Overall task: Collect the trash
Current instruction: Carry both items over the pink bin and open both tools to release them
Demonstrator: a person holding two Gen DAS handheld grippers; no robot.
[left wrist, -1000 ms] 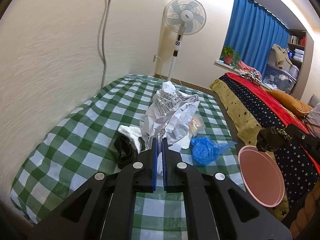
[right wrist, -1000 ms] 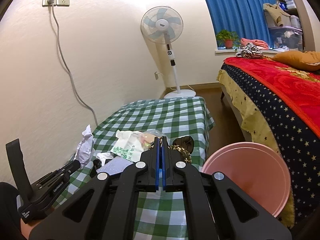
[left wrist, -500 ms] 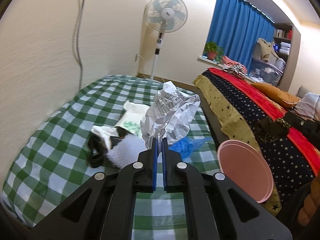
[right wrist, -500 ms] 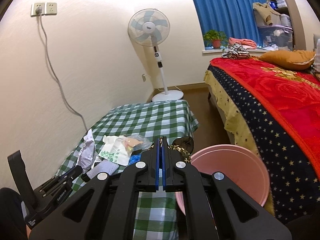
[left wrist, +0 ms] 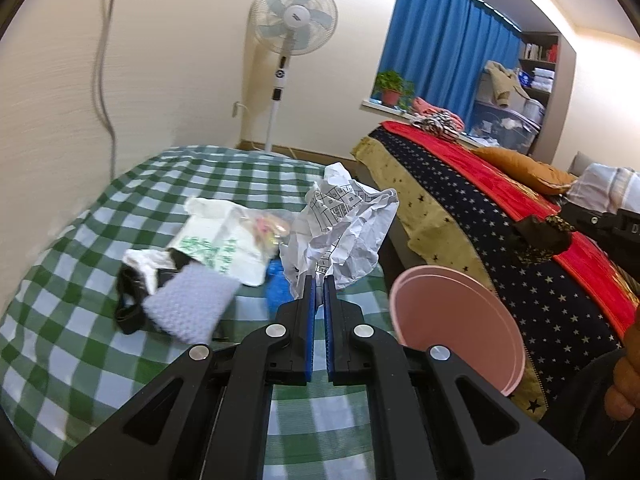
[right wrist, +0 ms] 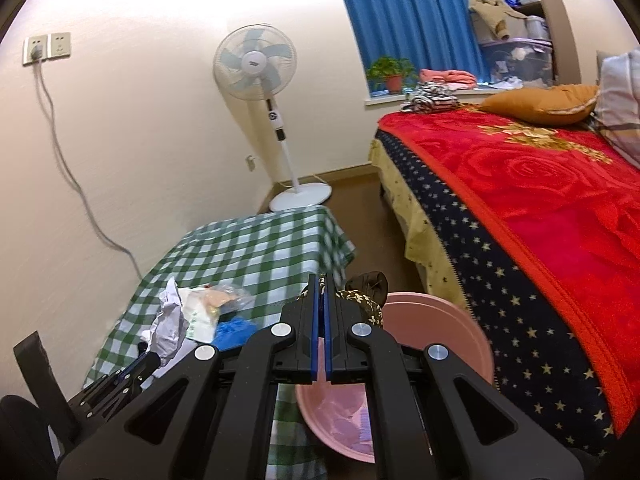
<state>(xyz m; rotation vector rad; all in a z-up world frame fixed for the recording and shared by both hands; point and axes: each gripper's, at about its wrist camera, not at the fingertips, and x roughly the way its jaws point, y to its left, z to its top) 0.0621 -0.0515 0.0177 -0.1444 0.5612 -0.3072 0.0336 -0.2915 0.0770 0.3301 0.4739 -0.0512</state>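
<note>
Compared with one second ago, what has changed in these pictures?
Both hand-held grippers swung right toward the pink plastic basin. The left one holds the crumpled printed paper, the right the dark patterned cloth. Grips unchanged; other trash lies on the checked tablecloth.

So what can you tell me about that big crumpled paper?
The crumpled paper is white and heavily creased, printed with black boxes and small print like a form. It stands up in the air, its bottom corner pinched between the blue fingers of the left gripper, which are shut on it. It hangs over the green checked tablecloth, near the pink bin. Nothing else seems to touch it.
</note>
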